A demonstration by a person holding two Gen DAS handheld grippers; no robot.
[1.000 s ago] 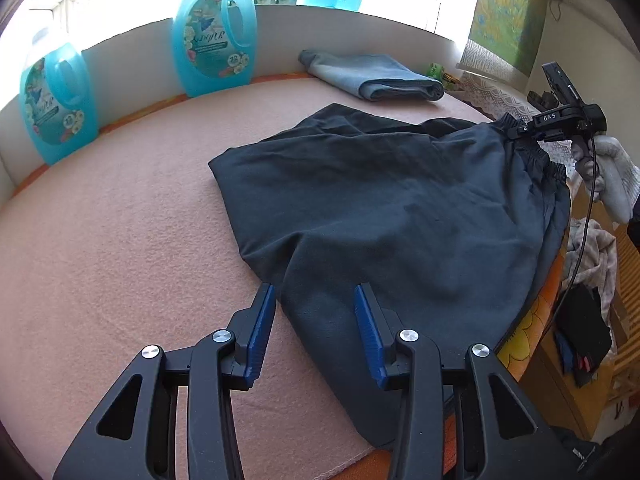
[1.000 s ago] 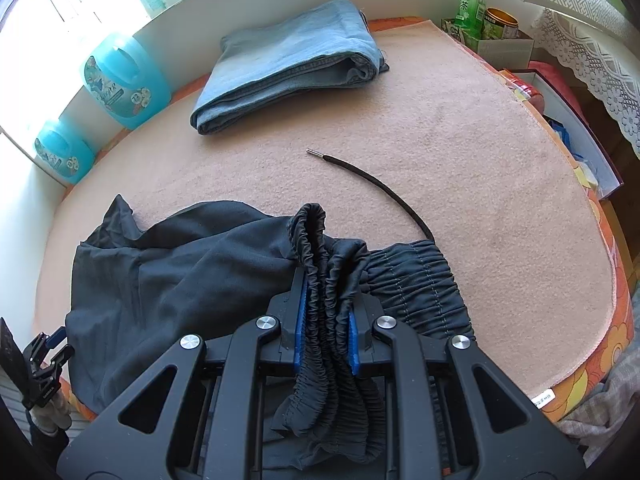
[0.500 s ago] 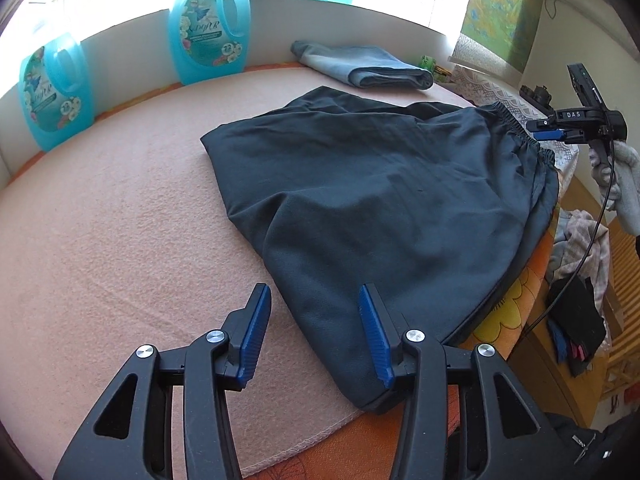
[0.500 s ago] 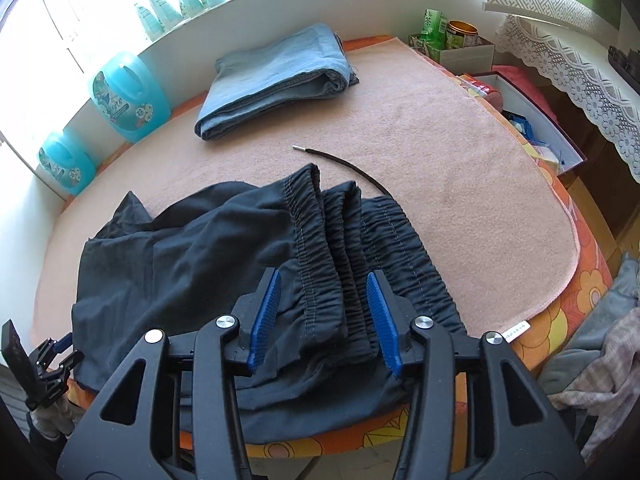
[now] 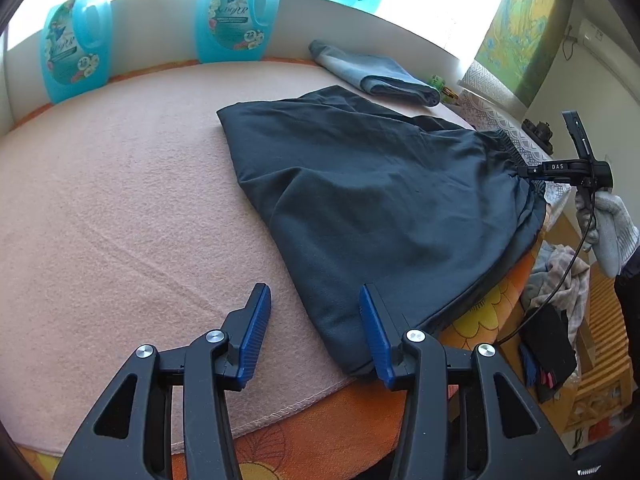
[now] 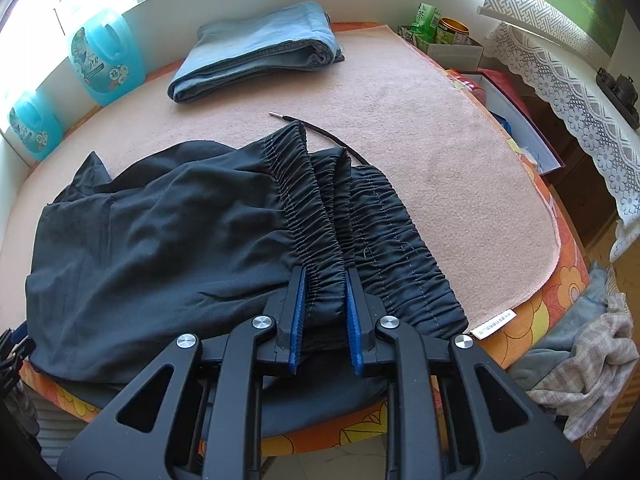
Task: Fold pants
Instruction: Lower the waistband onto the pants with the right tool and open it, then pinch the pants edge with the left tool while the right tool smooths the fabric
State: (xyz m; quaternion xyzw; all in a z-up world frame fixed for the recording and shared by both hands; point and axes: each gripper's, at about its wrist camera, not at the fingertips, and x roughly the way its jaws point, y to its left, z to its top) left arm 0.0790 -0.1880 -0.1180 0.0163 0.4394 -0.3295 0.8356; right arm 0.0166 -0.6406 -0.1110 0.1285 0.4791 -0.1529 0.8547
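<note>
Where gathered, waistband (image 6: 316, 240) (pants) between right gripper (image 6: 325, 280)

Dark pants (image 6: 168, 240) lie spread flat on the pink blanket — elastic waistband (image 6: 308, 216) gathered in ridges.

Table (image 6: 516, 344), pink blanket (image 6: 440, 152), dark pants (image 6: 160, 240), folded jeans (image 6: 256, 52)
</note>
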